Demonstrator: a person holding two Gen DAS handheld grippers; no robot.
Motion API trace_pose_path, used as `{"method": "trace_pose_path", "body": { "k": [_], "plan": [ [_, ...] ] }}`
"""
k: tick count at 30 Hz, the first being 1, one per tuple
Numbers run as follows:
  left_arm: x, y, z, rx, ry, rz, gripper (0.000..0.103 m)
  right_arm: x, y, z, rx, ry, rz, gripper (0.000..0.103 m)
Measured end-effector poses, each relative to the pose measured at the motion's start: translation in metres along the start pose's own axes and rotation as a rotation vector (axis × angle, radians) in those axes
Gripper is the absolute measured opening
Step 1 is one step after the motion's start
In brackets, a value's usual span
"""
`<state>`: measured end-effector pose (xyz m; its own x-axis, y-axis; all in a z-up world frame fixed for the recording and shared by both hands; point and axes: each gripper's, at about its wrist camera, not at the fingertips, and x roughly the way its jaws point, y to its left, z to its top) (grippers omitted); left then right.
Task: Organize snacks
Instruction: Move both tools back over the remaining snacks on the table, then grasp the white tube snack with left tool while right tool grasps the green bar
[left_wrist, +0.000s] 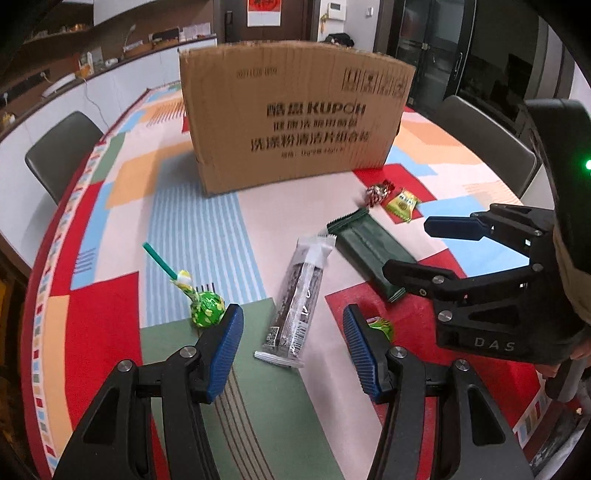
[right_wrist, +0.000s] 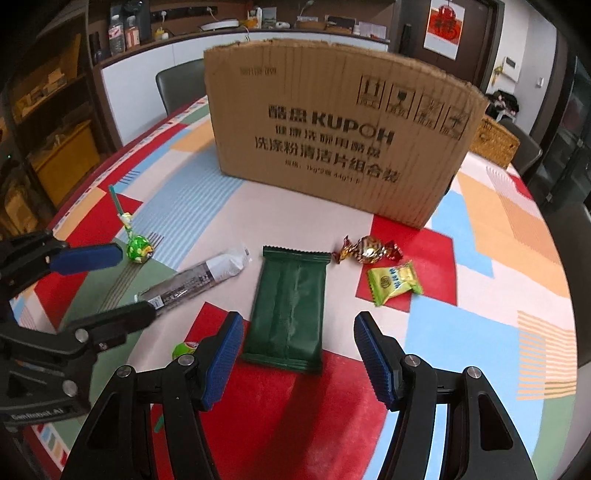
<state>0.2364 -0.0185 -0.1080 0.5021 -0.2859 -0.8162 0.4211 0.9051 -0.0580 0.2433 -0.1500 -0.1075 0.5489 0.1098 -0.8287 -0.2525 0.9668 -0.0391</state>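
Left gripper (left_wrist: 293, 345): jaws spread wide, empty, poised above the table over the lower end of the clear-wrapped dark bar (left_wrist: 299, 301), which lies lengthwise between the blue fingers (left_wrist: 225, 349). Green lollipop (left_wrist: 207, 308) lies just beside the left finger, stick pointing away toward the box. A second green sweet (left_wrist: 382, 326) shows partly behind the right finger; its type cannot be told.

Right gripper (right_wrist: 299, 356): jaws likewise wide, empty, above the near end of the dark green packet (right_wrist: 288, 310), not touching it. This packet lies flat, its far corner close to the bar's top end.

Farther out, to the right of the green packet: a red-gold twist-wrapped candy (right_wrist: 369, 251) and, just beside it, a yellow-green sachet (right_wrist: 393, 282).

Beyond all the snacks stands the cardboard box (right_wrist: 332, 129), upright, printed side facing the grippers. Everything rests on a patchwork tablecloth (right_wrist: 480, 229).
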Motion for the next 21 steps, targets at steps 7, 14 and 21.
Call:
{"method": "trace_pose_path", "body": {
  "k": [7,14,21],
  "plan": [
    [0.012,0.003,0.001,-0.001,0.021,-0.007,0.053,0.019,0.001,0.006,0.0,0.031,0.003,0.063],
    [0.028,0.004,0.007,-0.016,0.041,-0.026,0.051,0.031,0.0,0.009,0.004,0.046,0.007,0.063],
    [0.041,0.005,0.014,-0.034,0.05,-0.02,0.042,0.044,0.0,0.01,0.016,0.059,0.013,0.063]
  ]
}}
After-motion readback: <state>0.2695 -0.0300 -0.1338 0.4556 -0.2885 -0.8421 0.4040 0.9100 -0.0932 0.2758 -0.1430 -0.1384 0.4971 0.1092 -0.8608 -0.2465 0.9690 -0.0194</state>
